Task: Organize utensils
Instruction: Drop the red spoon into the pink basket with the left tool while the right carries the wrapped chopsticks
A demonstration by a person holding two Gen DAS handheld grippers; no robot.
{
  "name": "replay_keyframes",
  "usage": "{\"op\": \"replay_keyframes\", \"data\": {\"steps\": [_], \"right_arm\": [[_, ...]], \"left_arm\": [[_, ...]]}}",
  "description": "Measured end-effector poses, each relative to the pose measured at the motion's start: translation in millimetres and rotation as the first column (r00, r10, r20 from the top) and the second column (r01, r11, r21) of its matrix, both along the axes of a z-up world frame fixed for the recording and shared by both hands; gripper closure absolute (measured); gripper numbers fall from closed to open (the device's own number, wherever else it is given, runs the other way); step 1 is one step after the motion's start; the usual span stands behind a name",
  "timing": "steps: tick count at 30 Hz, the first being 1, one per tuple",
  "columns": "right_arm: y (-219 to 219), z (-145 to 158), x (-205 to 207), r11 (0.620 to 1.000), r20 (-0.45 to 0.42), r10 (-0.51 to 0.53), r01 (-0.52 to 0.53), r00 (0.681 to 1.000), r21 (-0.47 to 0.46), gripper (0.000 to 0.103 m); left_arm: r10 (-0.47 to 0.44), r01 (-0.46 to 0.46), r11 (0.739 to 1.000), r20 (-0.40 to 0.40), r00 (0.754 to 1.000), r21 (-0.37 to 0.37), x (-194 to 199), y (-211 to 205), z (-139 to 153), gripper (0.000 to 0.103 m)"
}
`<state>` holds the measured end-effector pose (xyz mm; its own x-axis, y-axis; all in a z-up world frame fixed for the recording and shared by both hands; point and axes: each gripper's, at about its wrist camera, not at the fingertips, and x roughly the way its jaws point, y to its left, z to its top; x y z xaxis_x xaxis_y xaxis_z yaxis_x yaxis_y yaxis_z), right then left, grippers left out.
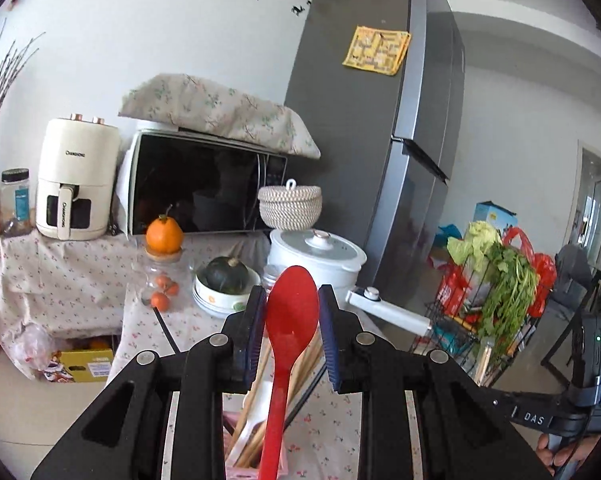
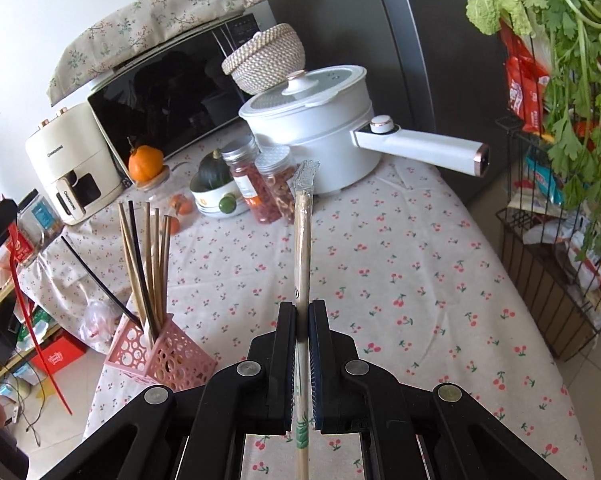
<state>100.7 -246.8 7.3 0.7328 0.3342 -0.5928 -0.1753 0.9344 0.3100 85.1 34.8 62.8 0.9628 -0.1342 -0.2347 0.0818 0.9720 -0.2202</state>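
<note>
In the left wrist view my left gripper (image 1: pixel 292 300) is open, its jaws on either side of a red plastic spoon (image 1: pixel 288 328) that stands bowl-up in the pink utensil holder (image 1: pixel 256 468), among wooden chopsticks (image 1: pixel 260 380). The pads do not touch the spoon. In the right wrist view my right gripper (image 2: pixel 302 312) is shut on a wrapped pair of disposable chopsticks (image 2: pixel 302 232), held above the cherry-print tablecloth (image 2: pixel 400 272). The pink perforated holder (image 2: pixel 160 352) with wooden and black chopsticks (image 2: pixel 148 256) stands at the table's left edge, left of my right gripper.
A white electric pot (image 2: pixel 312 116) with a long handle (image 2: pixel 420 144), two jars (image 2: pixel 260 184), a bowl with a green squash (image 2: pixel 216 188), a microwave (image 2: pixel 164 92) and an air fryer (image 2: pixel 68 168) crowd the table's far side. A wire basket of greens (image 2: pixel 560 200) stands right.
</note>
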Motion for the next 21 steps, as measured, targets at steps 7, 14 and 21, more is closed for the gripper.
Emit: {"op": "replay_keyframes", "data": {"steps": [7,14,21], "right_arm": [[4,-1,7,1.0,0.004,0.003,-0.003,1.0,0.005,0.098],[-1,-1,13,1.0,0.01,-0.009,0.009,1.0,0.014,0.098],[8,3,15,1.0,0.026,-0.002,0.001,1.0,0.03,0.098]], "left_arm": [[0.054,-0.054,0.999,0.093,0.994,0.005,34,7,-19,0.075],[0.066,-0.066,0.998,0.086,0.994,-0.004,54,13,-54,0.075],[0.059,-0.059,0.998,-0.048,0.997,-0.007,55,20,-70,0.044]]}}
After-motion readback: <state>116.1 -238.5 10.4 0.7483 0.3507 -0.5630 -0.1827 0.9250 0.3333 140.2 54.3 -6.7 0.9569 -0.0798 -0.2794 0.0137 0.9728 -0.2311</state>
